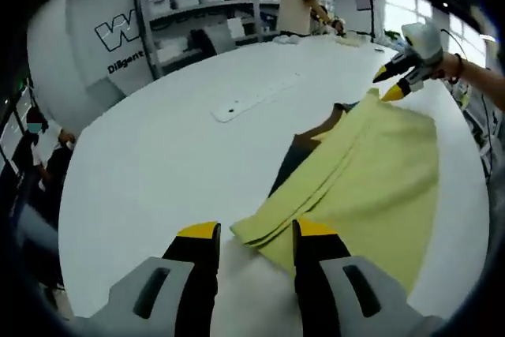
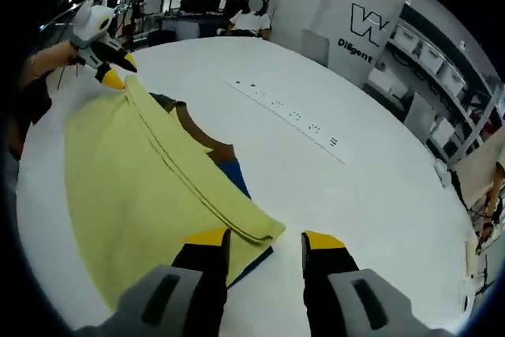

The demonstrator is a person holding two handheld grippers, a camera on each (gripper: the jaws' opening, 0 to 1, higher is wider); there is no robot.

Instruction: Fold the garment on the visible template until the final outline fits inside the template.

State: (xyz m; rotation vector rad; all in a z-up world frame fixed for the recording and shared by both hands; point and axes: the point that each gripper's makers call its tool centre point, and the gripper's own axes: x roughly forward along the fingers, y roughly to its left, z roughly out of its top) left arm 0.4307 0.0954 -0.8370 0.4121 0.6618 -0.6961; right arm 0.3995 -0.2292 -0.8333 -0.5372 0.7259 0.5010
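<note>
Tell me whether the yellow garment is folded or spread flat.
Partly folded. The yellow garment lies doubled along one side, with layered edges stacked at the fold, over a dark template on the white table.

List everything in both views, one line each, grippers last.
Garment: 1, pale yellow, folded on the table with stacked edges toward the left gripper.
Template: 1, dark brown and blue, under the garment, partly showing past its folded edge.
Table: 1, white, round, fills the workspace.
Power strip: 1, white, long, flat on the table beyond the garment.
Shelving with bins: 1 unit, grey with white bins, behind the table.
People: several at the table's far side and the edge of the room.
Left gripper: black jaws with yellow tips, open, at the garment's near corner.
Right gripper: same build, open, at the opposite corner.
</note>
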